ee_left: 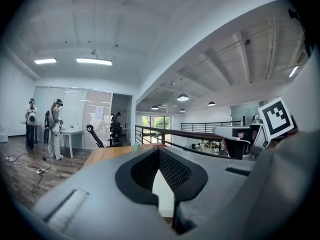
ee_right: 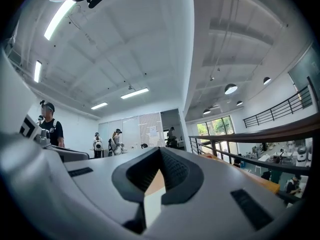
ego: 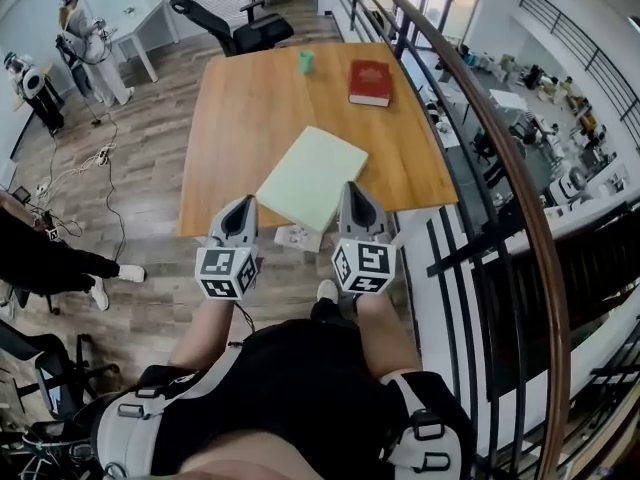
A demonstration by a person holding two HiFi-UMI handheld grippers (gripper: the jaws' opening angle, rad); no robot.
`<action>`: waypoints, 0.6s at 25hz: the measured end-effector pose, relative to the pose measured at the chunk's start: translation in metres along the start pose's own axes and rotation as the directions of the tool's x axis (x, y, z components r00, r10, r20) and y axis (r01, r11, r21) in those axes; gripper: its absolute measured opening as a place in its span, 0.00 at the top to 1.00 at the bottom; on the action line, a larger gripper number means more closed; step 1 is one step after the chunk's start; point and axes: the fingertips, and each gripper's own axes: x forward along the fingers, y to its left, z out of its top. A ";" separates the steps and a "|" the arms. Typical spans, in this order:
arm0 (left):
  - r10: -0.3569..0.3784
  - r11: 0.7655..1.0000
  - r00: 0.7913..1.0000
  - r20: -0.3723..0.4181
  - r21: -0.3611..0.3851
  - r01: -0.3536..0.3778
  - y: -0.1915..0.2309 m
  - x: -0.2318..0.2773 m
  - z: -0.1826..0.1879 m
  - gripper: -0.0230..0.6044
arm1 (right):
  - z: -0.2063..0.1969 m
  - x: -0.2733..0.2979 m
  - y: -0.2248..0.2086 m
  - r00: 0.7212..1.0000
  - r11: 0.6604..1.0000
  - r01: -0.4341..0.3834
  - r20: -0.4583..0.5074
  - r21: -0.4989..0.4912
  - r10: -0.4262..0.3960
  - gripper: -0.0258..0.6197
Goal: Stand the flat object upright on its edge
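Observation:
A pale green flat board (ego: 311, 177) lies flat on the wooden table (ego: 245, 118), close to its near edge. My left gripper (ego: 243, 205) is shut and empty, just off the board's near left corner. My right gripper (ego: 352, 190) is also shut and empty, at the board's near right side. In the left gripper view the closed jaws (ee_left: 159, 152) point along the table, and a strip of the pale board (ee_left: 163, 194) shows below them. The right gripper (ee_right: 160, 152) in its own view points upward at the ceiling, with a sliver of board (ee_right: 151, 204) beneath.
A red book (ego: 369, 81) and a small teal cup (ego: 306, 62) stand at the table's far end. A black office chair (ego: 240, 30) is beyond it. A curved railing (ego: 520, 198) runs along the right. People stand at the far left, with cables (ego: 75, 168) on the floor.

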 end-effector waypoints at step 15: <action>0.101 0.995 0.993 -0.063 -0.003 -0.101 0.037 0.137 0.011 0.96 | -0.013 0.146 -0.081 0.996 0.997 -0.062 -0.062 0.041 0.064 0.95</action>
